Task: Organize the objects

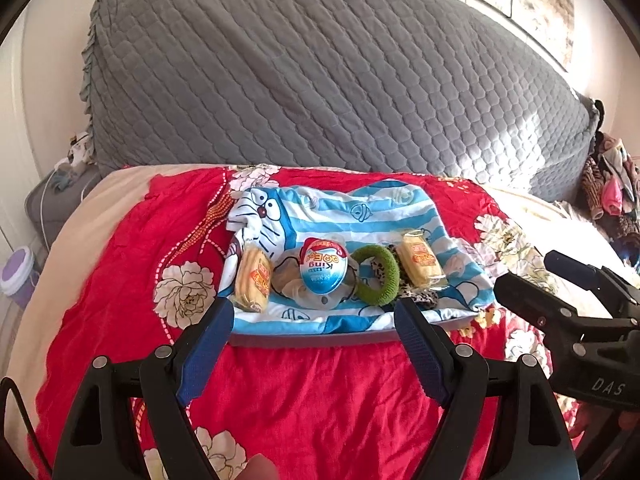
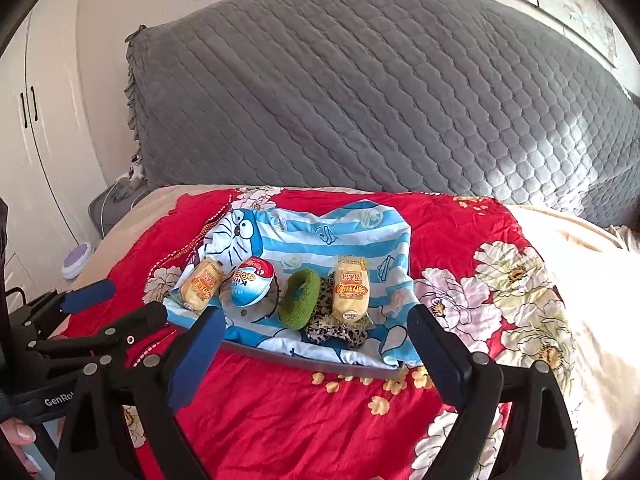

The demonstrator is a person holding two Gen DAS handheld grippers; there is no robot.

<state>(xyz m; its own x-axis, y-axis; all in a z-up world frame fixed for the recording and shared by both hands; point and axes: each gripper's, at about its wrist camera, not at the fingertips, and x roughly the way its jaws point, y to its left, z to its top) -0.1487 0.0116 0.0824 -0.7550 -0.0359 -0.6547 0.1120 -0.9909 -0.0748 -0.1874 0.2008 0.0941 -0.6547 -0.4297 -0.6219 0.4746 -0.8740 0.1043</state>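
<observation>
A blue-and-white striped cartoon cloth covers a grey tray on the bed. Along its near side lie a yellow snack pack, an egg-shaped toy pack, a green hair scrunchie, a leopard-print scrunchie and a second yellow snack pack. My left gripper hovers open before the tray, holding nothing. My right gripper is open beside it on the right, also holding nothing.
A red floral bedspread lies under the tray. A grey quilted headboard cover rises behind. A purple-lidded container stands on the floor at the left, near white wardrobe doors. A pile of clothes sits at the right.
</observation>
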